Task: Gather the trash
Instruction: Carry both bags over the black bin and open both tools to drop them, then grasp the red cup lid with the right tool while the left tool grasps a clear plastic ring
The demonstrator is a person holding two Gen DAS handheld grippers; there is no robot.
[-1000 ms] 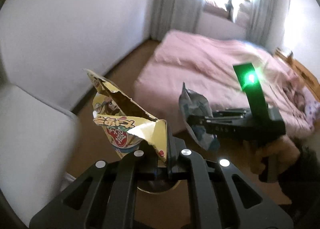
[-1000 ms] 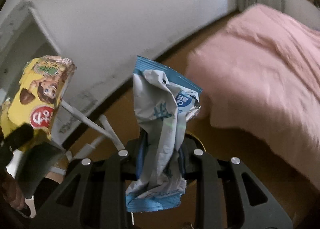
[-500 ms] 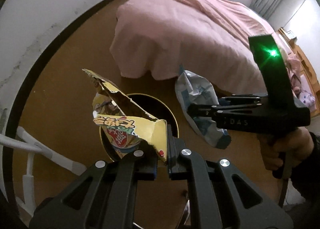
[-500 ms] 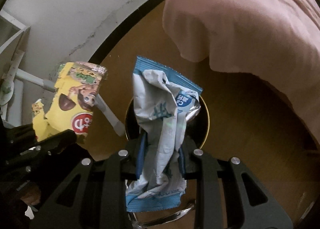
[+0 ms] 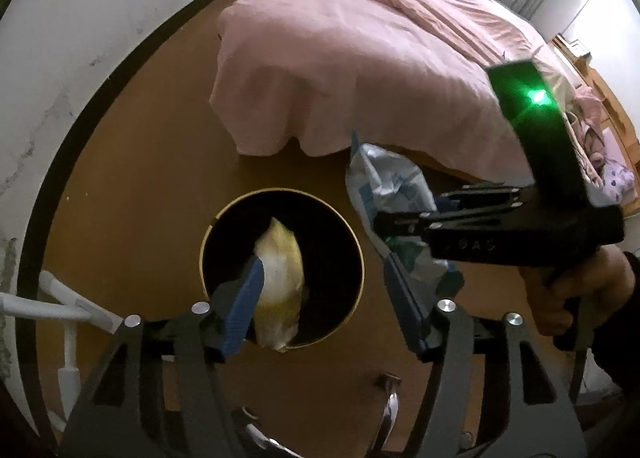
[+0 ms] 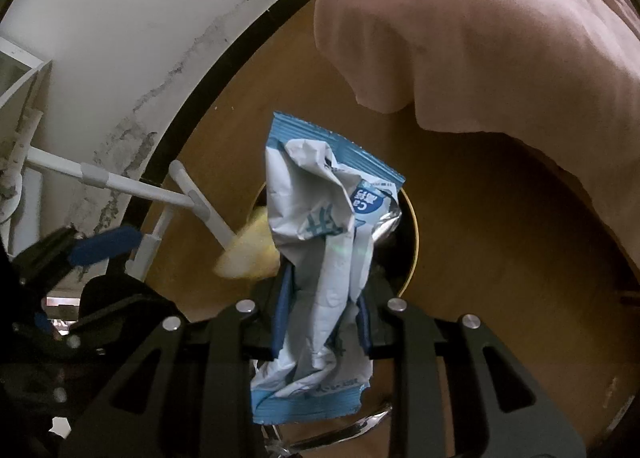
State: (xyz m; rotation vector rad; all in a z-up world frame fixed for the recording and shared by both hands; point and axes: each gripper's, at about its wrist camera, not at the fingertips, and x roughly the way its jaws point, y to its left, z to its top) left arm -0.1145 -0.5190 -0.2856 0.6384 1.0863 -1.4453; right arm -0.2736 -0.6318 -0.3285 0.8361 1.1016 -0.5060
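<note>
- Left claw (image 5: 324,302) opening, nothing between pads; blurred yellow snack wrapper (image 5: 280,278) loose over round bin (image 5: 352,242) mouth.
- Right claw (image 6: 322,316) clamped on blue-white wrapper (image 6: 320,258), above bin, near pink bed (image 5: 360,58).

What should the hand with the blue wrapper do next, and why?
Probably open the right gripper. It is shut on the blue wrapper above the round bin. The left gripper is opening, and the yellow wrapper is already falling in.
</note>
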